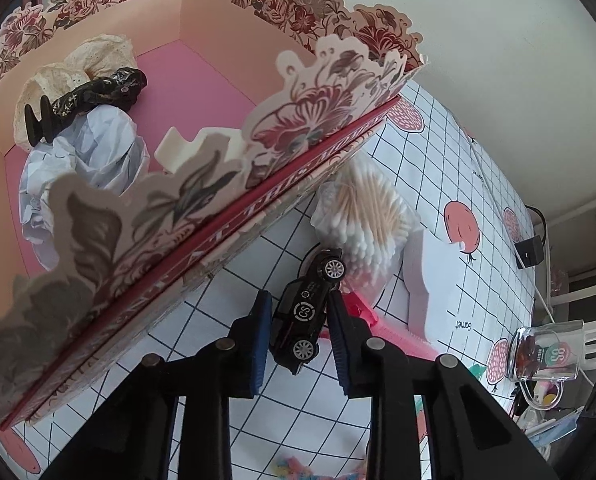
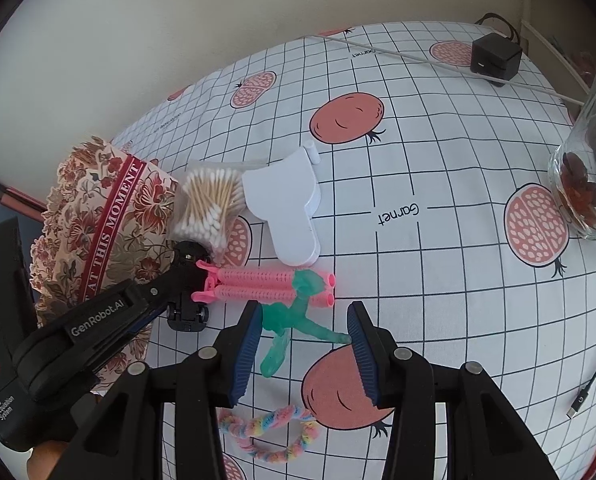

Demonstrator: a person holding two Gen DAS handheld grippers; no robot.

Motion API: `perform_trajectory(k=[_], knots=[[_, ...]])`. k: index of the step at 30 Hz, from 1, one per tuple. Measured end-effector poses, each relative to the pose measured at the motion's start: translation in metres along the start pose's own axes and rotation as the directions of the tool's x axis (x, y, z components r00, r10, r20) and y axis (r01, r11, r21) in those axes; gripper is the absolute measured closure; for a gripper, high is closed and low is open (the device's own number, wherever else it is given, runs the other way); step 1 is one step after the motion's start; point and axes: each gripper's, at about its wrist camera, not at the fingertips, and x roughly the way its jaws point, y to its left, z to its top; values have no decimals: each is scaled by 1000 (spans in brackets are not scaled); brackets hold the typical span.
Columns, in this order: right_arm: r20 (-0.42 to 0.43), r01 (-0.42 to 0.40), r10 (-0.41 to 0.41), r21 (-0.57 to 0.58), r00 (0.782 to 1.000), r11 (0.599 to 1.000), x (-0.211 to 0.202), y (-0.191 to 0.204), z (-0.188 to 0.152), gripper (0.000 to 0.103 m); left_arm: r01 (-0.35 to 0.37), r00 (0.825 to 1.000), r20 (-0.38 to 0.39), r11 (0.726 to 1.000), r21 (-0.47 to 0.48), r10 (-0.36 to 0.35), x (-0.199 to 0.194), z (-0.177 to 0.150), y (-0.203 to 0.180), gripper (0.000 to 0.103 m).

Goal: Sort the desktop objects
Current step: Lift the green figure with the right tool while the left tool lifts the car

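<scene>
The tall pink cardboard box with a scalloped floral rim (image 1: 201,208) is the landmark and, I judge, the place things are being sorted into: a black figurine, crumpled white paper, a lace cloth and a white plastic piece already lie on its pink floor. Everything else lies on the white grid-patterned tablecloth with pomegranate prints (image 2: 438,168) beside that box. Just beside the box wall lies a clear bag of cotton swabs (image 2: 209,204), with a flat white plastic piece (image 2: 289,208) on its far side from the box. Near the box's foot, the left gripper (image 1: 300,320) has its blue pads either side of a small black toy car with silver wheels (image 1: 308,308); the jaws are narrow and appear to press its flanks, a side grip that would suit lifting it over the rim. Farther from the box, the right gripper (image 2: 304,330) stands partly open and empty above a translucent green rubbery figure (image 2: 293,320), which lies against a pair of pink hair rollers (image 2: 265,284).
</scene>
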Motion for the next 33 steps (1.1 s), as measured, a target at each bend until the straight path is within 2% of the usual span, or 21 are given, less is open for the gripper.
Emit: perform_trajectory(k=[6, 7, 8, 12, 17, 19, 22, 26, 33], knots=[[22, -22, 22, 6, 1000, 1000, -10, 4, 2, 56, 19, 1000, 17, 1000, 5, -20, -13, -3, -6, 76], [29, -25, 25, 7, 999, 1000, -13, 5, 2, 56, 26, 999, 24, 1000, 4, -26, -17, -2, -6, 86], [36, -30, 29, 9, 999, 1000, -15, 6, 3, 56, 34, 999, 30, 999, 5, -35, -20, -1, -7, 103], [62, -50, 50, 8, 997, 999, -25, 11, 6, 56, 50, 997, 50, 998, 41, -52, -31, 2, -15, 103], [67, -52, 51, 8, 996, 999, -26, 14, 7, 56, 75, 997, 9, 997, 28, -75, -24, 6, -13, 103], [66, -49, 48, 8, 997, 999, -26, 14, 7, 56, 61, 998, 11, 998, 27, -61, -25, 7, -12, 103], [65, -48, 47, 10, 997, 999, -25, 14, 8, 56, 45, 999, 4, 999, 25, -45, -31, 5, -4, 97], [62, -47, 46, 13, 997, 999, -23, 12, 9, 56, 35, 999, -18, 999, 7, -35, -25, 4, -1, 75], [56, -43, 41, 26, 998, 999, -21, 8, 8, 56, 11, 999, -49, 999, 38, -9, -13, -3, -7, 74]])
